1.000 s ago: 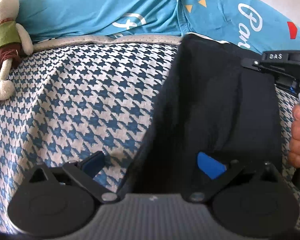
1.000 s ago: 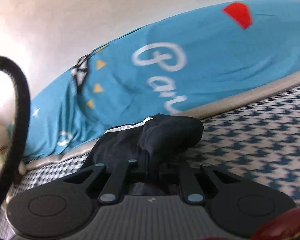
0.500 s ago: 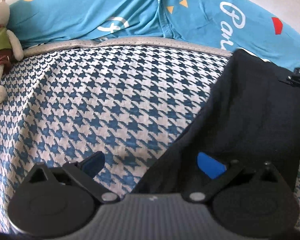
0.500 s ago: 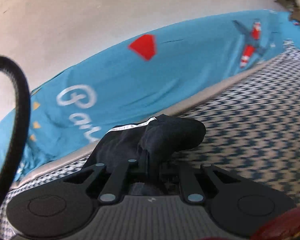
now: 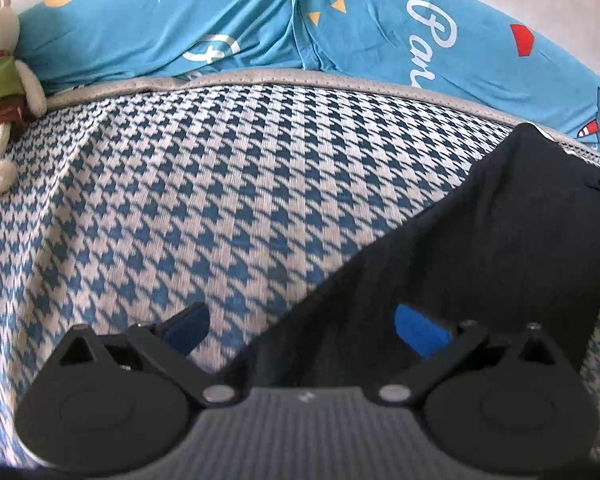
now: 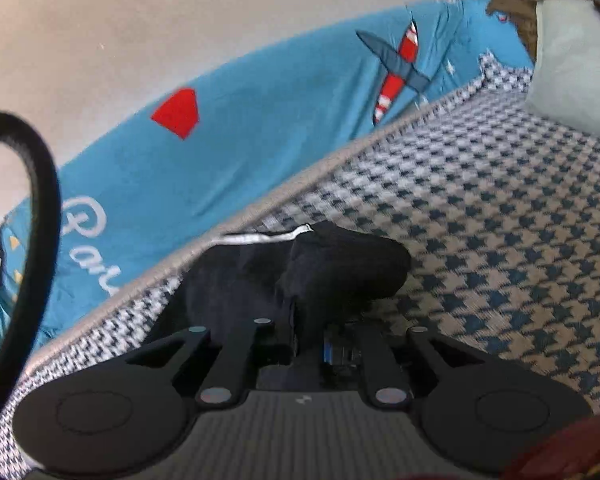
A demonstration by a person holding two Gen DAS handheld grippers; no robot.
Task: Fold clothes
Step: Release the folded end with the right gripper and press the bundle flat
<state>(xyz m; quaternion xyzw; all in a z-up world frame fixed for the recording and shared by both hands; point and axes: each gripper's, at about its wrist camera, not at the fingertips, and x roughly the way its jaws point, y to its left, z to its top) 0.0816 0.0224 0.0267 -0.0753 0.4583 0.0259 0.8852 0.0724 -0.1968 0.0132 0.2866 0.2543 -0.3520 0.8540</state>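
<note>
Right wrist: right tongs [image 6: 309, 344] opening, black garment [image 6: 340, 268] between — left tongs [image 5: 300, 324] wide.

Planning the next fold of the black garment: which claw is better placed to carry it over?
Probably right: its claw, now opening, has the black garment bunched between its fingers; the left claw is open.

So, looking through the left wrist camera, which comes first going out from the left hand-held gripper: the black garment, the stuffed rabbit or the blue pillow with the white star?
1. Black garment: right there, under the right finger of the left hand-held gripper.
2. Stuffed rabbit: far left, on the checked cover's edge.
3. Blue pillow: at the back, behind the rabbit.
</note>
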